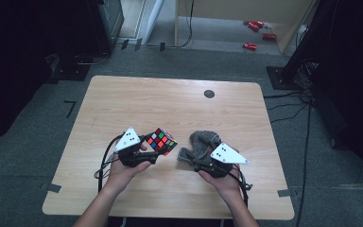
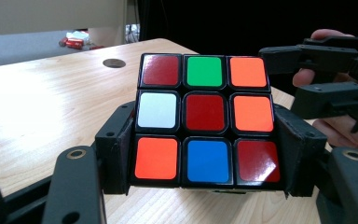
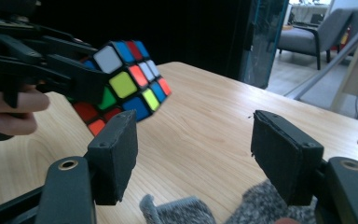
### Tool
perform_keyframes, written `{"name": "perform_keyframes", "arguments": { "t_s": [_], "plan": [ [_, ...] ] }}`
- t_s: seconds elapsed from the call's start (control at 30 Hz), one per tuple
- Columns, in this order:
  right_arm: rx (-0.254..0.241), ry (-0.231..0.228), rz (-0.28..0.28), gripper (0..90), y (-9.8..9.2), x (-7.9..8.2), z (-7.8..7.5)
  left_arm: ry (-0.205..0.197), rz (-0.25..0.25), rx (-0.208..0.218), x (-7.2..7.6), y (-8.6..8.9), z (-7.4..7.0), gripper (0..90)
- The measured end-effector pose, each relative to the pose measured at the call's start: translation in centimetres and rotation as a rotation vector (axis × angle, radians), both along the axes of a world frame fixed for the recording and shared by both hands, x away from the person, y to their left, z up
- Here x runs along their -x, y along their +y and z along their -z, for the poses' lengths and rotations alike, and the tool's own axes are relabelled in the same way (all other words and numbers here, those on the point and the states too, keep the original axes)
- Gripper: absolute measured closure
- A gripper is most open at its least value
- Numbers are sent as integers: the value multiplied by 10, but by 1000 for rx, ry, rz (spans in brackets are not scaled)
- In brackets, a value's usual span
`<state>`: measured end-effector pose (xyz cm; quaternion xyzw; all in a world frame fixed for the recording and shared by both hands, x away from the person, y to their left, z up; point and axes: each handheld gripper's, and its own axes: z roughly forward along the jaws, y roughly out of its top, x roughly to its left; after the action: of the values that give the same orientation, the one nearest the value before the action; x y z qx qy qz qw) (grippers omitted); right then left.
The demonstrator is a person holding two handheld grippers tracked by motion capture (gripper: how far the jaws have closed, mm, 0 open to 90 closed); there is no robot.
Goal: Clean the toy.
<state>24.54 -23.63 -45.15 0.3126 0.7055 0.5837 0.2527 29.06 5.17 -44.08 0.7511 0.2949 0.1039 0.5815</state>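
Two risks stand out: the Rubik's cube, clamped only by its side faces in the left gripper above the counter, could twist or slip free, and the right gripper, jaws apart and empty over a grey cloth, could snag it. The cube is scrambled and glossy, with a red centre facing the left gripper's camera.
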Motion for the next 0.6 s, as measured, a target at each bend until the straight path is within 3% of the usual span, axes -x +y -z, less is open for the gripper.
{"name": "perform_keyframes", "arguments": {
  "t_s": [0.3, 0.6],
  "plan": [
    [34, -18, -77, 293, 22, 4, 5, 26, 4, 14, 1, -5, -5, 349],
    [110, -51, -61, 230, 41, 6, 15, 61, 36, 25, 6, -14, -8, 349]
  ]
}}
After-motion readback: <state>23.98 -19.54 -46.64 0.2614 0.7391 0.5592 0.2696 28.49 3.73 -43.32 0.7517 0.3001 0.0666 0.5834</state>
